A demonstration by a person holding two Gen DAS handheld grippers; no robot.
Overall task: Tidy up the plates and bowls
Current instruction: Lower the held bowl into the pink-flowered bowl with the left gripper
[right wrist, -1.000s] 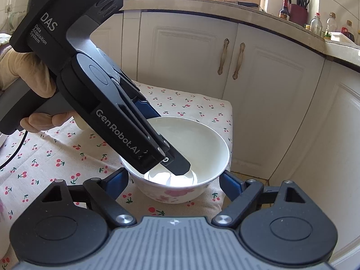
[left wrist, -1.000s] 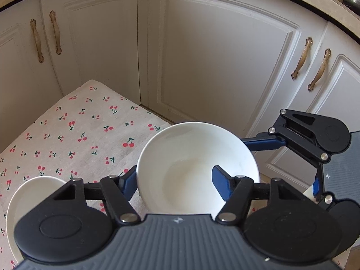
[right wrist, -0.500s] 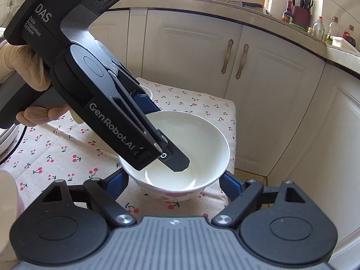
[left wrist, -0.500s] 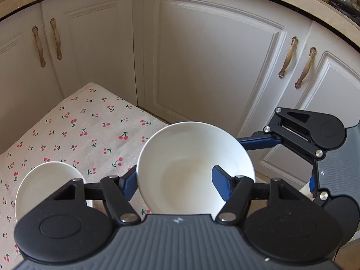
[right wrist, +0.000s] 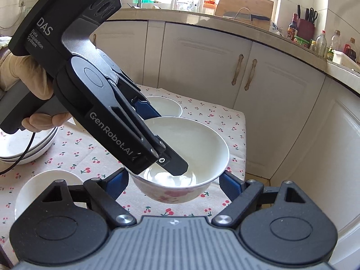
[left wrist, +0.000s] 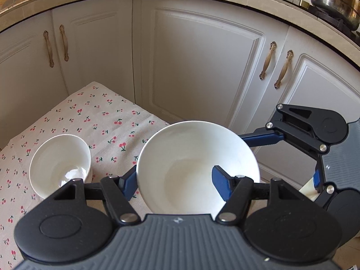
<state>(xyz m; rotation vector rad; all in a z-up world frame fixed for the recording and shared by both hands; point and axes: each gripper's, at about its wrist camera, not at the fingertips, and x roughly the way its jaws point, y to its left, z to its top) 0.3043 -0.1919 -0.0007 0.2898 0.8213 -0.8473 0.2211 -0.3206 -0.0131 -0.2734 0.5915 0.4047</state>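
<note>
A white bowl (left wrist: 191, 155) with pink flowers on its outside (right wrist: 177, 195) hangs above the cherry-print tablecloth (left wrist: 94, 117). My left gripper (left wrist: 174, 180) is shut on its wall, one finger inside and one outside. The same gripper (right wrist: 166, 144) comes in from the upper left of the right wrist view, held by a hand (right wrist: 15, 72). My right gripper (right wrist: 174, 182) straddles the bowl low down, its blue fingers (right wrist: 119, 180) against both sides. From the left wrist view the right gripper (left wrist: 288, 157) sits at the bowl's right.
A smaller white bowl (left wrist: 59, 162) stands on the cloth to the left and shows behind the held bowl (right wrist: 164, 105). Stacked plates (right wrist: 27, 148) lie at the far left, another white dish (right wrist: 42, 189) near me. Cabinet doors (left wrist: 202, 67) close off the table's far edge.
Both grippers rose together with the bowl, which now hangs higher over the cloth. The smaller bowl has come fully into the left wrist view and appeared behind the held bowl.
</note>
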